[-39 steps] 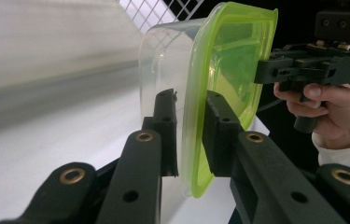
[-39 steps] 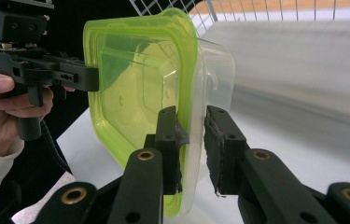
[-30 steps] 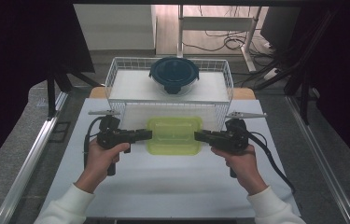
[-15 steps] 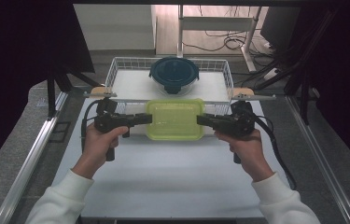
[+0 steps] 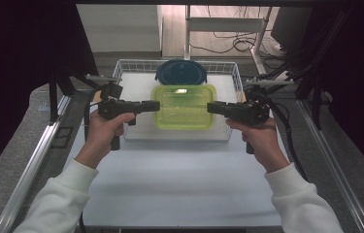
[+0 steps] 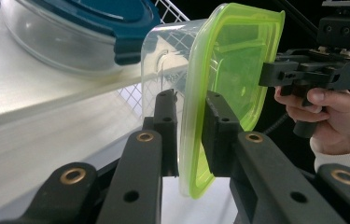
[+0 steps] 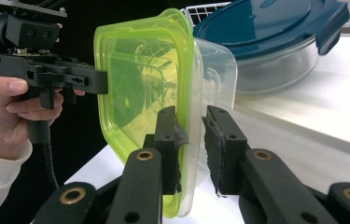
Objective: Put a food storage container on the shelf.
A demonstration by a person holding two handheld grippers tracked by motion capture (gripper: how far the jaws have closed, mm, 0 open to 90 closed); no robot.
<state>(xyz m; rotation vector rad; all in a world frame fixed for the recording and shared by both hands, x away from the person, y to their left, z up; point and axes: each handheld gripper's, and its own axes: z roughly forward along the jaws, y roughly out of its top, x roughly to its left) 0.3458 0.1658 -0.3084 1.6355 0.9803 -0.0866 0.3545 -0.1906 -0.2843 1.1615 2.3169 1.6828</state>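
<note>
Now the clear plastic rectangular container with the lime-green lid [image 5: 184, 106] hangs over the front half of the white wire basket [image 5: 235, 80], carried farther from the table's near edge than a second ago, when it was just short of the basket's front wall. The left gripper [image 6: 189, 133] pinches the lid rim at one short end and the right gripper [image 7: 191, 140] clamps the opposite rim, each narrowed onto it. Behind it, at the basket's far edge, sits the round glass bowl with the dark-blue lid [image 5: 181, 73]. Lowering beside that bowl looks like the likely next step.
</note>
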